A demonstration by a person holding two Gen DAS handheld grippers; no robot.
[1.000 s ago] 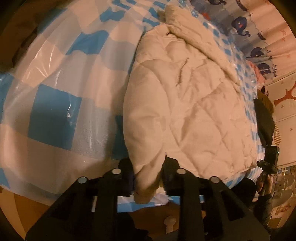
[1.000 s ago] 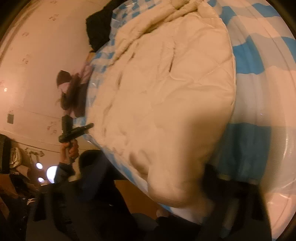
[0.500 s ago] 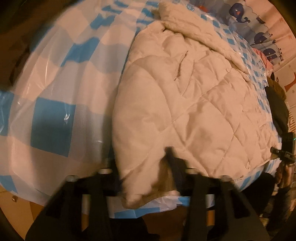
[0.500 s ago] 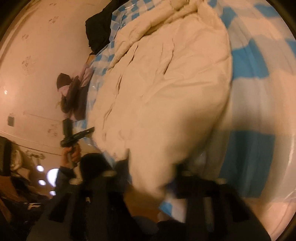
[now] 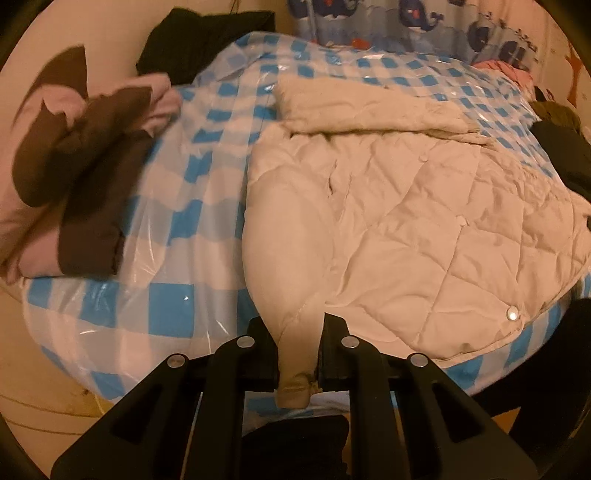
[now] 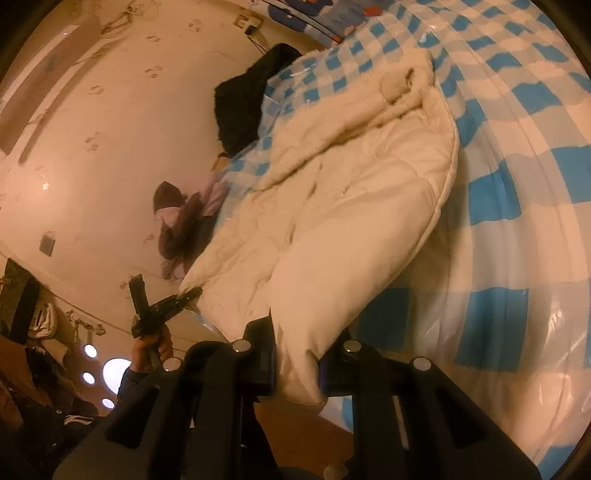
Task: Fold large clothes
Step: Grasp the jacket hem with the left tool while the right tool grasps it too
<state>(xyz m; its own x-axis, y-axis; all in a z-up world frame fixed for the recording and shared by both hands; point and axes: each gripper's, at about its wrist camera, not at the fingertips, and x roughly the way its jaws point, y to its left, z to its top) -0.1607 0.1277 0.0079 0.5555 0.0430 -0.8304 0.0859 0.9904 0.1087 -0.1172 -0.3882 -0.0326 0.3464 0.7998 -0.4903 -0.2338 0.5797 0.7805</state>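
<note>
The coat [image 5: 406,221] lay spread over a bed [image 5: 207,206] covered in a blue-and-white checked sheet under clear plastic, its hem hanging at the near edge and its fleecy collar [image 5: 369,107] folded toward the far side. To the left of the coat in the left wrist view a broad strip of bare sheet stayed free, running out to a pink and brown heap [image 5: 85,162] at the bed's left edge and a black garment [image 5: 199,44] at the far left corner. On the right the coat reached almost to the bed's edge, where dark clothes [image 5: 561,155] crowded the rim, and a whale-print curtain [image 5: 406,26] closed off the far side. The coat was cream, quilted in diamonds, puffy and creased, with a metal snap [image 5: 512,314] near its near right corner. The left hand-held gripper [image 5: 297,354] was closing, pinching a cuff-like end of the coat at the near edge. The right hand-held gripper [image 6: 297,363] was closing too, and its pads pressed on a thick fold of the hem, with open checked sheet to its right in its own view.
</note>
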